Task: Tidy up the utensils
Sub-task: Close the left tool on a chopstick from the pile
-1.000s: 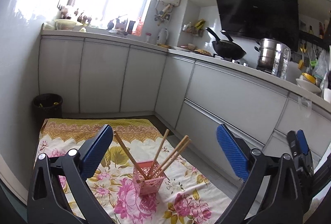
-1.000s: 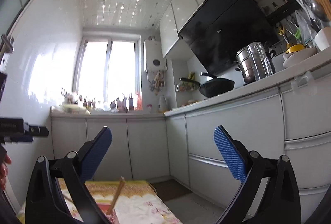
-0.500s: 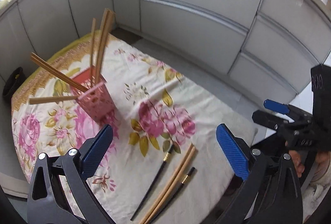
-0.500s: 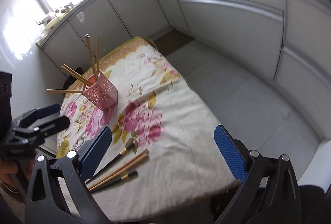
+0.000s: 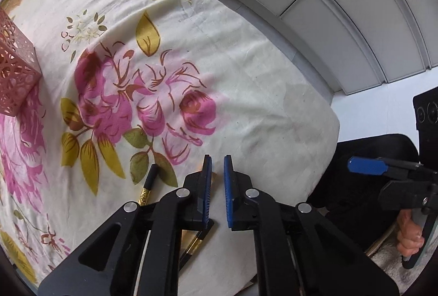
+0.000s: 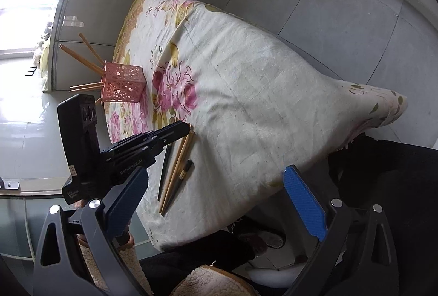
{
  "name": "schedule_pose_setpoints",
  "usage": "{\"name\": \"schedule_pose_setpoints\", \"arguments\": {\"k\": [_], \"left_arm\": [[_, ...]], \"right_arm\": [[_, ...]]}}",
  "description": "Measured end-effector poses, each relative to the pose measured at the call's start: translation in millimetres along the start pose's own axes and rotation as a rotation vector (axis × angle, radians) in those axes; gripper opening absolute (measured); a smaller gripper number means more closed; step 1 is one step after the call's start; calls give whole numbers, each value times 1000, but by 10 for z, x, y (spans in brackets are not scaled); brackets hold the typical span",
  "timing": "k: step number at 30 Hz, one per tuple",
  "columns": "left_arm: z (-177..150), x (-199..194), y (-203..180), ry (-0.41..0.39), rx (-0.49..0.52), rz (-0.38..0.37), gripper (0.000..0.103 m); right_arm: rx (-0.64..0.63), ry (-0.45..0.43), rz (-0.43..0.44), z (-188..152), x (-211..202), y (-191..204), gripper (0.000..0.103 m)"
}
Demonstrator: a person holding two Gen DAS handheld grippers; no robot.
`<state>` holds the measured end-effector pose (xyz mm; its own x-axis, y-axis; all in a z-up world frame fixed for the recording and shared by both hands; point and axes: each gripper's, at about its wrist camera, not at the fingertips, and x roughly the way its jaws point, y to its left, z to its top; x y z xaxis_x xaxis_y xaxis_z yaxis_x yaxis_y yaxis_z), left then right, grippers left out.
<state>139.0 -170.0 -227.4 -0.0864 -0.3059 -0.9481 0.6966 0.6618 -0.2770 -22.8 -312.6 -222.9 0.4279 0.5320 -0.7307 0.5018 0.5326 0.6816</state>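
cloth, wood and plastic on a kitchen floor

matt, creased floral cloth (image 6: 246,93); pale bare-wood chopsticks (image 6: 178,162) beside glossy black ones (image 5: 149,185); pierced pink plastic holder (image 6: 123,82); ribbed blue pads (image 5: 226,186) on matt black plastic; smooth cabinet fronts (image 5: 342,8).

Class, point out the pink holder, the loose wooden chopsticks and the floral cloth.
pink holder (image 6: 124,85), right wrist view, its perforated side wall
loose wooden chopsticks (image 6: 178,167), right wrist view, mid-shaft
floral cloth (image 6: 260,93), right wrist view, bare cream patch

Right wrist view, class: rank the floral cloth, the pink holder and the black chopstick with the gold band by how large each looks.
1. floral cloth, by far the largest.
2. pink holder.
3. black chopstick with the gold band, thinnest; its length roughly matches the holder's width, and it lies nearer the camera, so this ranking is unsure.
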Motion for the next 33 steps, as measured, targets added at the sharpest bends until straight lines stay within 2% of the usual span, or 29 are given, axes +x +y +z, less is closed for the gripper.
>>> {"name": "schedule_pose_setpoints", "arguments": {"k": [11,19,24,26,30,33], "left_arm": [[-5,146,194,28,-21,39,9],[-136,127,274,30,21,59,9],[-225,68,147,-48,63,173,4],[-252,-129,237,-115,25,153,3],[-395,-637,401,-249,-20,129,3],[-525,-890,441,-312,-23,139,3]], "right_arm": [[-2,47,1,-25,65,47,96],[10,82,-22,-26,176,69,96],[47,109,-102,-38,372,198,96],[77,121,-138,-20,473,272,90],[106,170,-201,14,701,453,64],[128,173,-255,58,823,617,55]]}}
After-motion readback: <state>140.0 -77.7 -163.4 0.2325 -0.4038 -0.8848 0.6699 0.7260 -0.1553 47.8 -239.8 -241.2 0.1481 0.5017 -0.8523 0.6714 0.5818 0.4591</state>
